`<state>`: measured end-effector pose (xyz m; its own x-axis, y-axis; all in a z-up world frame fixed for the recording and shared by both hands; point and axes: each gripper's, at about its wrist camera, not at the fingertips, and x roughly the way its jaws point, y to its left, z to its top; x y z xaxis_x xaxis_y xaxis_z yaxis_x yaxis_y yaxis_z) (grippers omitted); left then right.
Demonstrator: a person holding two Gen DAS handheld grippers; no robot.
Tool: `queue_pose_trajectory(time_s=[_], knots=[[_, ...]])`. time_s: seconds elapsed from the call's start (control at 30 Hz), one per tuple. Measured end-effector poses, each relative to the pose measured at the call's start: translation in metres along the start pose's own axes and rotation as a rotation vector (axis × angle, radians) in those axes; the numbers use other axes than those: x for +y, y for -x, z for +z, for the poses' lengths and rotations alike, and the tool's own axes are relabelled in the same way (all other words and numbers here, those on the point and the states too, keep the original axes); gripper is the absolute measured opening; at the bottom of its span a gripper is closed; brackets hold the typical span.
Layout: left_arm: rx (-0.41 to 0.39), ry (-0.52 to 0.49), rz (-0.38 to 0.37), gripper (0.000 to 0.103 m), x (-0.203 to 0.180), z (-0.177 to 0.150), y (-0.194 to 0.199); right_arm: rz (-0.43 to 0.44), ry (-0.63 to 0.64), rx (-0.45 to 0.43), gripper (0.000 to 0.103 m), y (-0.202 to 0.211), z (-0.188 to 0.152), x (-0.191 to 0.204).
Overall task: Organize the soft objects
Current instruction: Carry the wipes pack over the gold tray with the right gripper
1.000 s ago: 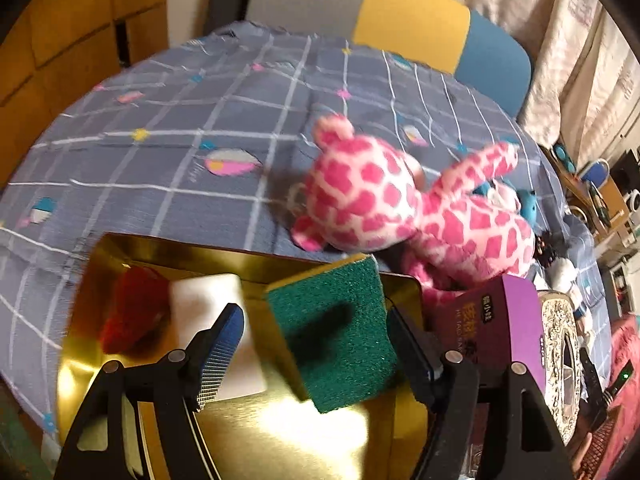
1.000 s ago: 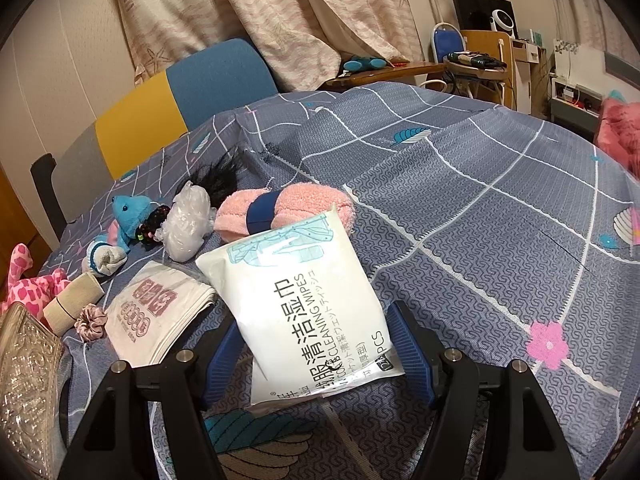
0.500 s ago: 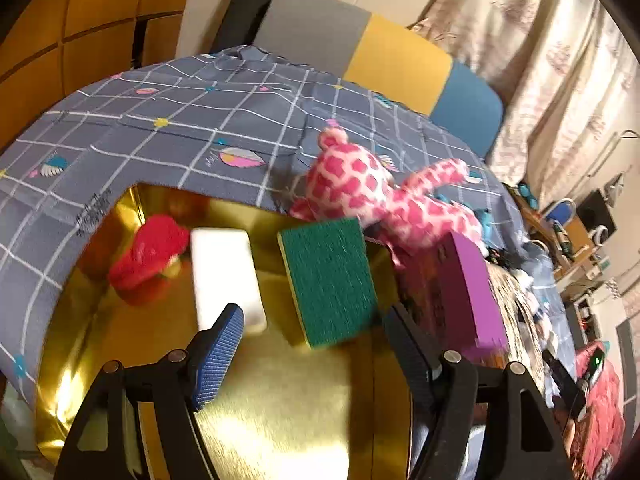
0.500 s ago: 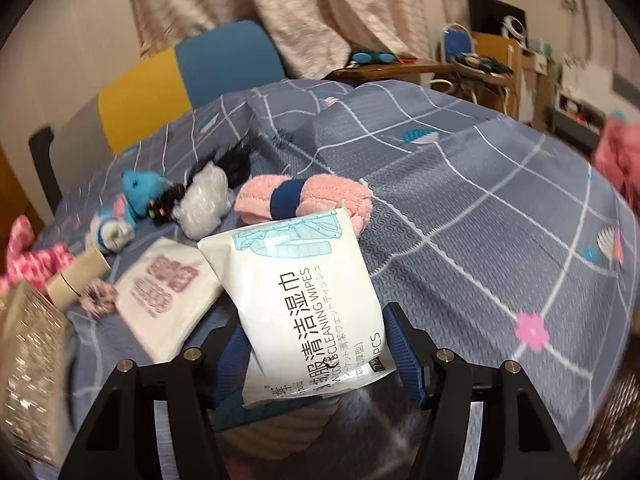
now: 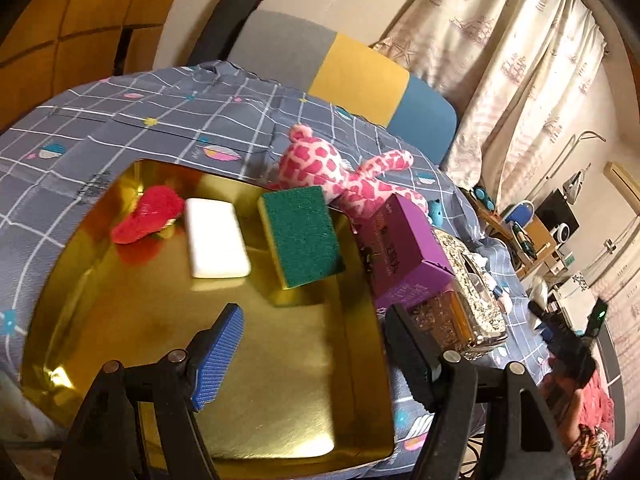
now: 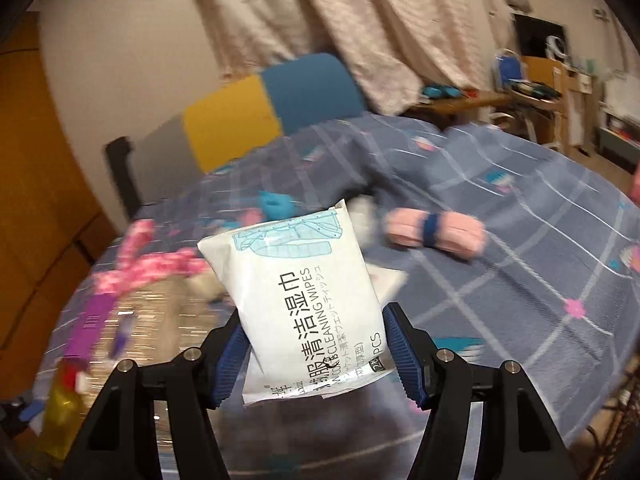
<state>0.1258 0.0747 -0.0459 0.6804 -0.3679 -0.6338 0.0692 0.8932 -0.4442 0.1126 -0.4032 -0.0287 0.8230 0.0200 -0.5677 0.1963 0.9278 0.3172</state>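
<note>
Carry step: my right hand-held gripper [image 6: 316,344] grips the wet-wipes pack [image 6: 304,300], lifted clear of the bedspread [image 6: 520,216]. My left hand-held gripper [image 5: 316,344] hangs released over the gold tray [image 5: 280,380], which holds a green scouring sponge [image 5: 300,236], a white sponge [image 5: 216,244] and a red plush [image 5: 146,220]. Next, I judge: bring the pack left to the tray.

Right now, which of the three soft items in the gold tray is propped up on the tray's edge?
The green sponge: its far end rests tilted on the gold tray rim, beside the purple box. The white sponge and red item lie on the floor.
</note>
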Motion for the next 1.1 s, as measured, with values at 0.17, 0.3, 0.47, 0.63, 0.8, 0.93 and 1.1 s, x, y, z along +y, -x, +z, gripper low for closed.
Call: queue_pose_trajectory(time_s=[0.17,0.3,0.47,0.63,0.8,0.93,1.1], knots=[[-0.009,0.038,0.001,0.074,0.02,-0.004,0.008,0.13,0.074,-0.01,0.066,0.009,-0.001,0.067],[-0.033,0.062,0.002,0.074,0.034,-0.007,0.017,0.236,0.164,0.001,0.066,0.017,-0.01,0.128],[-0.053,0.094,0.003,0.074,0.053,-0.011,0.027,0.38,0.281,0.056,0.066,0.017,-0.033,0.202],[-0.067,0.124,0.008,0.074,0.073,-0.017,0.036,0.483,0.349,0.177,0.066,-0.004,-0.068,0.267],[-0.071,0.167,0.017,0.074,0.089,-0.018,0.044,0.531,0.383,0.29,0.066,-0.033,-0.099,0.31],[-0.088,0.183,0.055,0.074,0.097,-0.019,0.05,0.537,0.423,0.37,0.066,-0.056,-0.118,0.341],[-0.08,0.214,0.068,0.074,0.106,-0.022,0.049,0.55,0.471,0.443,0.066,-0.075,-0.14,0.374]])
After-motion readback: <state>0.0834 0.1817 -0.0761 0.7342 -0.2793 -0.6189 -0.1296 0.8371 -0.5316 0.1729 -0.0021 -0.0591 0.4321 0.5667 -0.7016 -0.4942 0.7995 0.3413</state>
